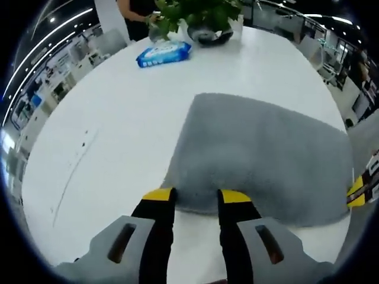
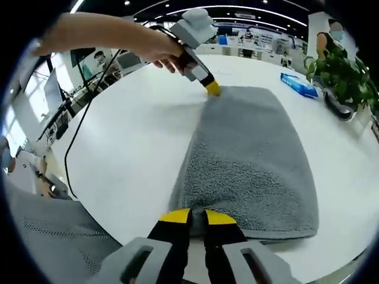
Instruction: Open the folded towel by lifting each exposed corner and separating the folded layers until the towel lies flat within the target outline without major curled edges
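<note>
Blue wipes pack (image 1: 164,54), potted plant (image 1: 201,15).

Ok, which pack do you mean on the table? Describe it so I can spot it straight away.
Start at the white table and look past the far edge of the grey towel toward the potted plant. Beside the plant's dark pot lies a flat blue-and-white pack, probably wipes. It is the one blue item on the tabletop, lying apart from the towel.
</note>
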Demonstrator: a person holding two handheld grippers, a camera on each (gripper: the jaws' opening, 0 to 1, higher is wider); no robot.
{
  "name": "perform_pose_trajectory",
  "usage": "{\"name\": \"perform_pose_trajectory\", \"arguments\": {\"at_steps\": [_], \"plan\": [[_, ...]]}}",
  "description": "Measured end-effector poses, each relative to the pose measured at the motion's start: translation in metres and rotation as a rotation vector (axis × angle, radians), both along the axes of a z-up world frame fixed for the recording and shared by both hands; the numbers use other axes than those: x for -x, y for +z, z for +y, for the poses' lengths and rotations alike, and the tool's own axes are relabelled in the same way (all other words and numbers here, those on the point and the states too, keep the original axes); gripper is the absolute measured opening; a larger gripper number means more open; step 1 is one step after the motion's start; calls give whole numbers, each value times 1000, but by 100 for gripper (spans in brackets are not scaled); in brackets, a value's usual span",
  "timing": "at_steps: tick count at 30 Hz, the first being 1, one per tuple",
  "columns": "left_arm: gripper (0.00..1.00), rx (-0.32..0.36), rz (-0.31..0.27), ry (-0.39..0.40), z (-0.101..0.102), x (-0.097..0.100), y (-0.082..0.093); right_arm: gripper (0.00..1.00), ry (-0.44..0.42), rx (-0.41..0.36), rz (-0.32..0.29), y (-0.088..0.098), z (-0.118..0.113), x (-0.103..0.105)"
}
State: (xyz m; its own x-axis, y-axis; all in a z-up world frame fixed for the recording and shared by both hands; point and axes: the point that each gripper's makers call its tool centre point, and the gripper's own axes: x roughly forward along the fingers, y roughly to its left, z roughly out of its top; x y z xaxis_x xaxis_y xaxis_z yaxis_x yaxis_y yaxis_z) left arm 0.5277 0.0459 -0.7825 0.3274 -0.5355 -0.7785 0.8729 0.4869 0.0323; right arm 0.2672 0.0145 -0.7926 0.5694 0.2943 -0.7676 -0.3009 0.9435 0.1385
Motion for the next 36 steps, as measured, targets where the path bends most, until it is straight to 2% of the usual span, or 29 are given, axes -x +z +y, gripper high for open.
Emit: {"name": "perform_pose_trajectory", "arguments": {"at_steps": [1, 3, 4, 8, 14, 17, 19, 21, 24, 27, 30, 36], "plan": [[29, 31, 14, 19, 2, 4, 3, 10, -10, -7, -11, 3, 0, -2], [30, 32, 25, 15, 11, 14, 3, 18, 0, -12, -72, 12, 1, -7], [31, 33, 24, 15, 14, 17, 3, 20, 5, -9, -83, 15, 2, -7], [30, 55, 7, 28, 28, 32, 7, 21, 29, 11, -123, 20, 4, -7], [29, 72, -17, 21, 37, 56, 8, 23, 94, 52, -124, 12, 14, -4], [29, 78, -25, 8, 38, 66, 10, 26, 114, 88, -150, 12, 14, -8], [29, 72, -37, -14, 37, 73, 10, 25, 124, 109, -119, 4, 12, -5], [29, 95, -35, -37, 31, 80, 10, 24, 138, 128, -80, -4, 10, -1], [29, 102, -36, -51, 26, 91, 9, 12, 151, 198, -70, -7, 3, 1], [29, 121, -32, -72, 20, 100, 9, 8, 133, 176, -62, -6, 5, 2], [29, 130, -26, -88, 17, 108, 8, 2, 126, 187, -59, -5, 3, 1], [28, 140, -29, -136, 16, 122, 5, 0, 70, 168, -67, 3, -4, -2]]}}
